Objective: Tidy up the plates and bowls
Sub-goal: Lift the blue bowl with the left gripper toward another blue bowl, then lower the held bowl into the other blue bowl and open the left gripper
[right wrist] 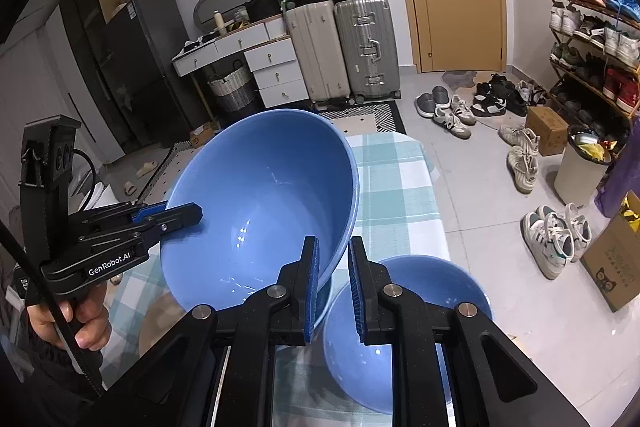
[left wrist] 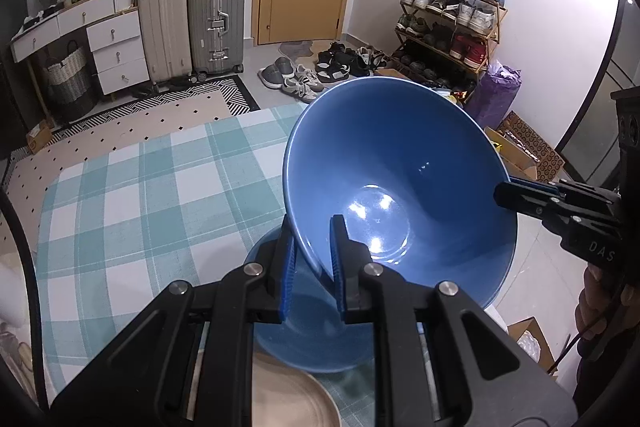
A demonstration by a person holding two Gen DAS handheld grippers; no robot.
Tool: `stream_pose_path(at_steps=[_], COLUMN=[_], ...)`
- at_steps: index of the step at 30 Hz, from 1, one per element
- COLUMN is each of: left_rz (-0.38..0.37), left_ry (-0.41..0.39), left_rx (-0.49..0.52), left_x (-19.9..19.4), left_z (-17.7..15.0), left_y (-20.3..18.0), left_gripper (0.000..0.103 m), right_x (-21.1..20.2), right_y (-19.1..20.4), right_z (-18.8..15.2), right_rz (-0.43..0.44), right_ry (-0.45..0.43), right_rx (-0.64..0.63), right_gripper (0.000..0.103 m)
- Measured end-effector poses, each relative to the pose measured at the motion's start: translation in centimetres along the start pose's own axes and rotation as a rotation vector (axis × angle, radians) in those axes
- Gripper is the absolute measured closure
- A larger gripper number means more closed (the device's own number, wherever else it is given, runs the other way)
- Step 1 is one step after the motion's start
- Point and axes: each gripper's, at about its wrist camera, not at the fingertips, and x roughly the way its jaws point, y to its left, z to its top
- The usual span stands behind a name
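The table (left wrist: 132,187) has a checked cloth and holds the dishes. It is the biggest thing here.

The big bowl (left wrist: 400,179) is up in the air over the near right part of the table. It is blue and wide, so it takes two grips, one on each side of the rim. That stops it from tipping out of a single pinch.

The bowl is tilted. Its open mouth faces up and back toward the near side, and its far rim is higher than its near rim. A bowl is round, so it has no long side. The line through its middle leans away from straight up.

A small bowl (right wrist: 404,339) sits on the table below, near the right edge. It is blue too and stands upright, mouth up. The big bowl hangs just above it and a bit to the left. I think the two bowls are meant to go together in one stack, but which goes inside I cannot tell.

A tan plate (left wrist: 288,395) lies flat on the table, just near of the small bowl, at the near edge.

The left gripper (left wrist: 312,267) is closed on the near left rim of the big bowl, one finger inside and one outside.

The right gripper (right wrist: 334,287) is closed on the right rim in the same way.

A hand (right wrist: 76,319) holds the left gripper's handle.
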Motion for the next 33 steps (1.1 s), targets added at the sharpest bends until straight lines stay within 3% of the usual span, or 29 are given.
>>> stream_pose_path(at_steps=[14,33], left_rz=[0.029,0.05], left_ry=[0.018,0.058], left_rx=[-0.025,-0.057], left_x=[0.0,5.1], left_z=[-3.2,-7.6], left_y=[2.3,5.1], left_gripper=[0.09,0.09], right_x=[1.8,6.4], right_y=[1.9,2.9], right_z=[-1.8,-4.5], right_rz=[0.033,0.022], right_ry=[0.036,0.121], right_rx=[-0.018,-0.047], right_gripper=[0.088,0.088])
